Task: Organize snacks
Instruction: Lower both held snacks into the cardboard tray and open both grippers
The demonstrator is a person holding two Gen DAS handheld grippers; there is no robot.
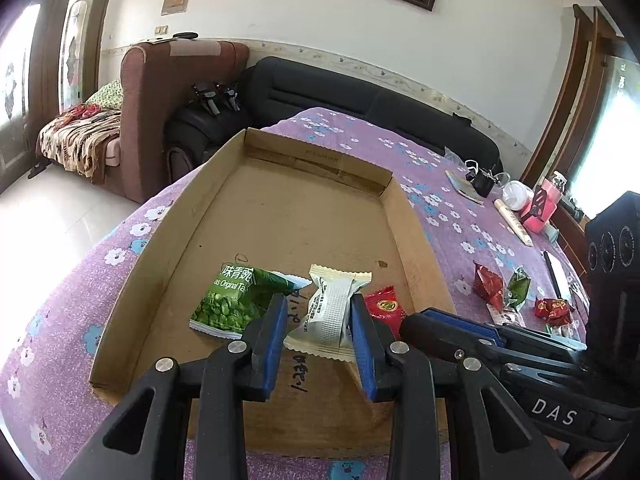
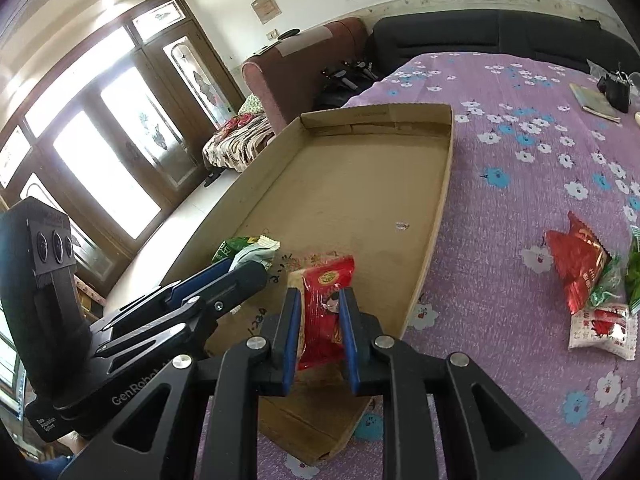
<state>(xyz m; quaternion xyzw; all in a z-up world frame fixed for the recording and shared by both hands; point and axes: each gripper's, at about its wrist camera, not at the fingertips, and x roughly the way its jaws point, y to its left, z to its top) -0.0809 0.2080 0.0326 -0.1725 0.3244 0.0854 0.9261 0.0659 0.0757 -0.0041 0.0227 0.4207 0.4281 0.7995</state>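
A shallow cardboard tray [image 1: 280, 216] lies on the purple flowered tablecloth; it also shows in the right wrist view [image 2: 360, 184]. My left gripper [image 1: 320, 312] is shut on a white snack packet [image 1: 332, 308] over the tray's near end. A green pea packet [image 1: 236, 300] lies in the tray just left of it. My right gripper [image 2: 318, 304] is shut on a red snack packet [image 2: 326, 296], held over the tray's near right part; that packet shows in the left wrist view [image 1: 384, 306]. The left gripper [image 2: 236, 276] is seen to the left of the right one.
Several loose snack packets lie on the cloth right of the tray: red ones [image 2: 576, 256], a green one [image 2: 634, 272] and a white-red one [image 2: 604, 328]. A notebook, black clip, cup and pink item [image 1: 536, 208] sit at the table's far right. Sofas stand behind the table.
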